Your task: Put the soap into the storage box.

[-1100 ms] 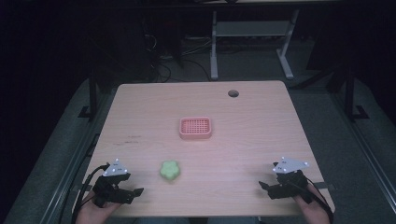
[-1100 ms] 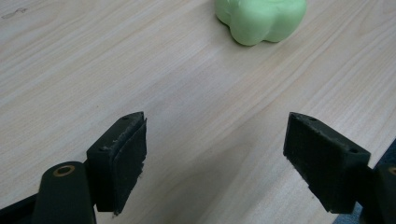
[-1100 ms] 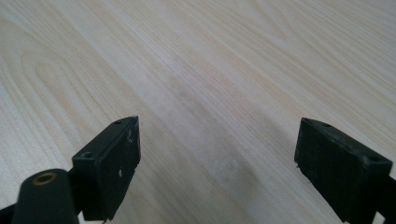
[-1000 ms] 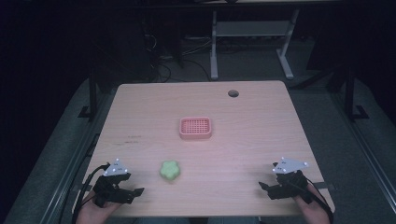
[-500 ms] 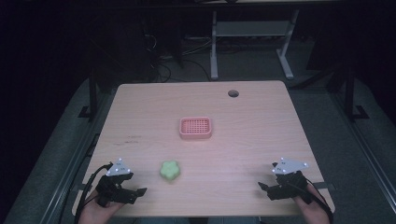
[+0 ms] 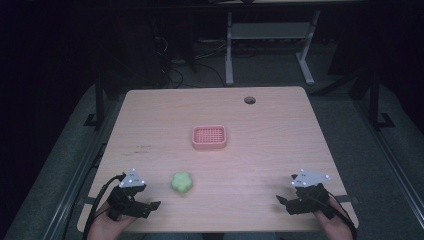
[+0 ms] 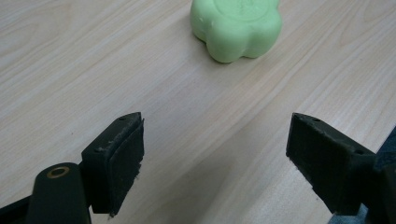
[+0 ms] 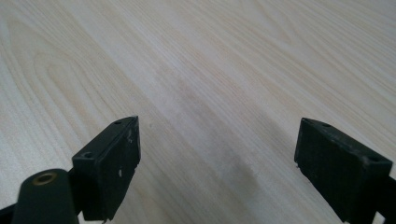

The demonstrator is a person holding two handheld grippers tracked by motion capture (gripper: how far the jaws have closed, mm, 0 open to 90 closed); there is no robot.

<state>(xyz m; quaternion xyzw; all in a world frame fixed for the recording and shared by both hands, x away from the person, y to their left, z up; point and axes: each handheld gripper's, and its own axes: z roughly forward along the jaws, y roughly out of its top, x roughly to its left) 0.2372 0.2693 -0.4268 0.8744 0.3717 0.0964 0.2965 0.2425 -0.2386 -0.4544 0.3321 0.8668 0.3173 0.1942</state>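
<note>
The soft green flower-shaped block (image 7: 236,27) lies on the pale wooden tabletop (image 6: 260,125), just ahead of the left hand-held gripper (image 7: 212,144), whose jaws stand wide apart, holding nothing.

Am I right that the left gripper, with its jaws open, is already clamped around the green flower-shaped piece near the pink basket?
Not quite. The left gripper is open but holds nothing: in the left gripper view the green flower-shaped piece lies on the table ahead of the jaws, apart from them. The pink basket sits farther up the table in the high view.
</note>
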